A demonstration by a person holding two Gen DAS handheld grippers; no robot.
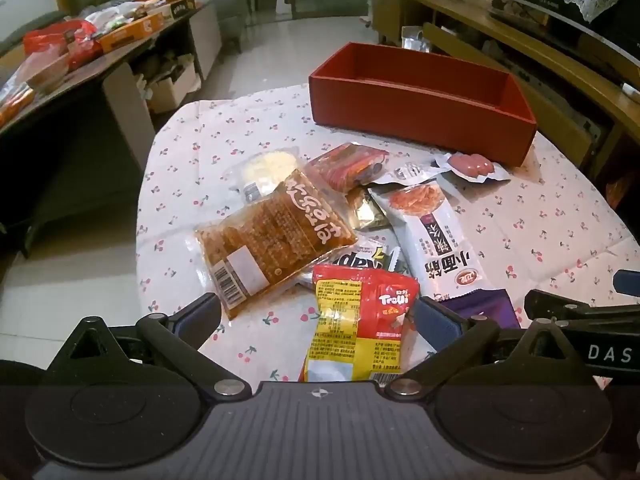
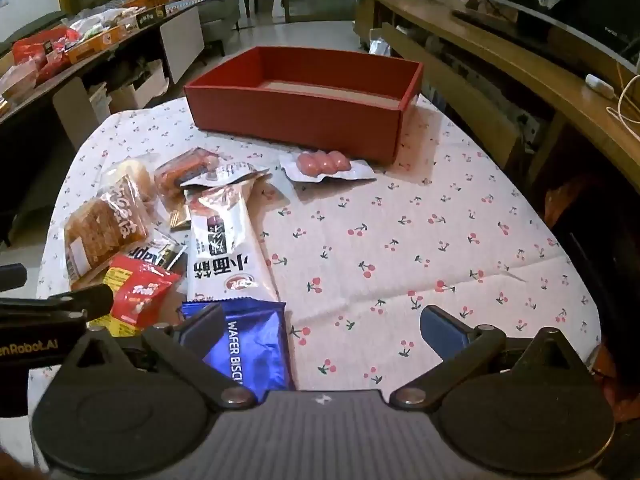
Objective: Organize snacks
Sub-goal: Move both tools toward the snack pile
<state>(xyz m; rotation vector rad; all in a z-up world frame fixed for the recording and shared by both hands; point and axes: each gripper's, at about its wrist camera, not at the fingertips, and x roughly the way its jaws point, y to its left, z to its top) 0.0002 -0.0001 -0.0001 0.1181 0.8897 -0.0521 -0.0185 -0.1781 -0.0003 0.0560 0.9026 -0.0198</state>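
Observation:
An empty red box (image 1: 420,120) (image 2: 296,120) stands at the far side of the cherry-print tablecloth (image 1: 560,216) (image 2: 400,240). In front of it lies a heap of snacks: a brown cake pack (image 1: 272,240), a white noodle-snack pack (image 1: 432,236) (image 2: 224,248), a pink sausage pack (image 1: 472,166) (image 2: 324,166) and a red-yellow Trolli bag (image 1: 360,320) (image 2: 140,292). My left gripper (image 1: 318,316) is open over the Trolli bag and holds nothing. My right gripper (image 2: 322,326) is open too, with a blue wafer biscuit pack (image 2: 248,344) beside its left finger.
A long side table (image 1: 100,64) loaded with boxes and bags runs along the left. A wooden cabinet (image 2: 520,64) lines the right. The right half of the tablecloth is bare. Tiled floor shows beyond the table's rounded edge.

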